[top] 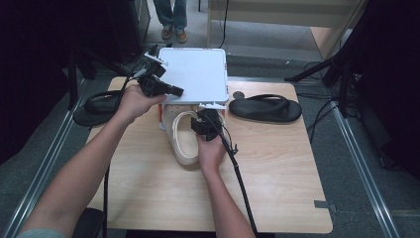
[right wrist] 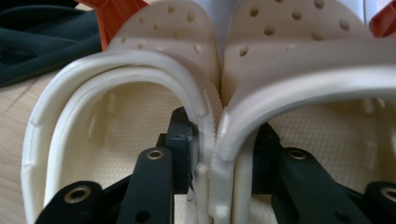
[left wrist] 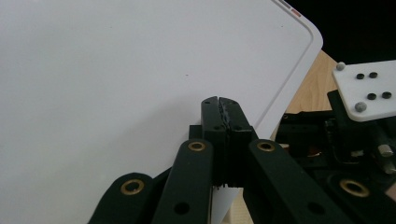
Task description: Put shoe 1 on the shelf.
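Clogs Pinched Together, Lid Held Up

Nearest the person's edge of the table, the right gripper grips a pair of cream clogs by their inner walls, one jaw inside each shoe, squeezing the two sides together. The clogs lie near the table's middle, toes pointing toward the far edge and the box there. Beyond them, the left gripper, jaws fully closed, pinches the near rim of the white lid and holds it raised over the box.

To do this step well, I judge the right hand should keep the pinch firm so the pair moves as one, and slide them level under the lid while the left keeps it high.

Only the right gripper view shows the grip: pads against the ridged walls, orange box corners behind. From the left gripper view comes the closed pinch on the lid. Black sandals at both sides of the table appear in the high view.
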The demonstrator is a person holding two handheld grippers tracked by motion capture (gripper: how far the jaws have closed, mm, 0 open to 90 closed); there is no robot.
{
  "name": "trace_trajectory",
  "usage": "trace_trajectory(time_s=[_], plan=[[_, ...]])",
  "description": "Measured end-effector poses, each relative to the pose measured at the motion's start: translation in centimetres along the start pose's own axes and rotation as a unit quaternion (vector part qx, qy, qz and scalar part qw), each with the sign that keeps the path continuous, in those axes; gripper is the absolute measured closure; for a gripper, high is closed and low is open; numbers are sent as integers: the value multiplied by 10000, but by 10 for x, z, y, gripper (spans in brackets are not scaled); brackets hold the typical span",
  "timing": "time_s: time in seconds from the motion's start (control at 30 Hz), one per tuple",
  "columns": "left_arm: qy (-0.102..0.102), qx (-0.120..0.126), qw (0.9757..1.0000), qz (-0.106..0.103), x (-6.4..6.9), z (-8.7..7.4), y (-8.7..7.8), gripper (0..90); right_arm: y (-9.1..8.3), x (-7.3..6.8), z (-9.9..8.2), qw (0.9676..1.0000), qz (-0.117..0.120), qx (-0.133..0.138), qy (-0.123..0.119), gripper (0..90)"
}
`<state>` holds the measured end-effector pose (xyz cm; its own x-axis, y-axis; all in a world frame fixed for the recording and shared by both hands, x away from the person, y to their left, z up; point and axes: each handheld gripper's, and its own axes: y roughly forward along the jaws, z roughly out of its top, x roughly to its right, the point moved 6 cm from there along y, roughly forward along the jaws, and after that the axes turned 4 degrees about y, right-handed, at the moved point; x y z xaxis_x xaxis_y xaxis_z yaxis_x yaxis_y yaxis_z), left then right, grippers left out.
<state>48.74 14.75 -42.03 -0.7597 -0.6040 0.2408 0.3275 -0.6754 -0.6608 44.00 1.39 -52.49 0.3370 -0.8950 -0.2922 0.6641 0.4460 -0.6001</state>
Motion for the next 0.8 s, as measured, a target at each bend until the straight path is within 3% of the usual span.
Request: trace_trajectory(time_s=[0.17, 0.27, 0.33, 0.8], plan=[[-29, 37, 10000, -34, -1, -1, 0, 900, 2, -1, 0, 9999, -94, 113, 35, 661], [0, 35, 10000, 50, -1, -1, -1, 900, 3, -4, -3, 9999, 98, -33, -21, 614], [-1, 33, 10000, 50, -1, -1, 0, 900, 1, -5, -4, 9999, 6, -34, -114, 614], [11, 27, 10000, 71, -1, -1, 0, 900, -9, -1, -12, 9994, 287, -192, 20, 523]])
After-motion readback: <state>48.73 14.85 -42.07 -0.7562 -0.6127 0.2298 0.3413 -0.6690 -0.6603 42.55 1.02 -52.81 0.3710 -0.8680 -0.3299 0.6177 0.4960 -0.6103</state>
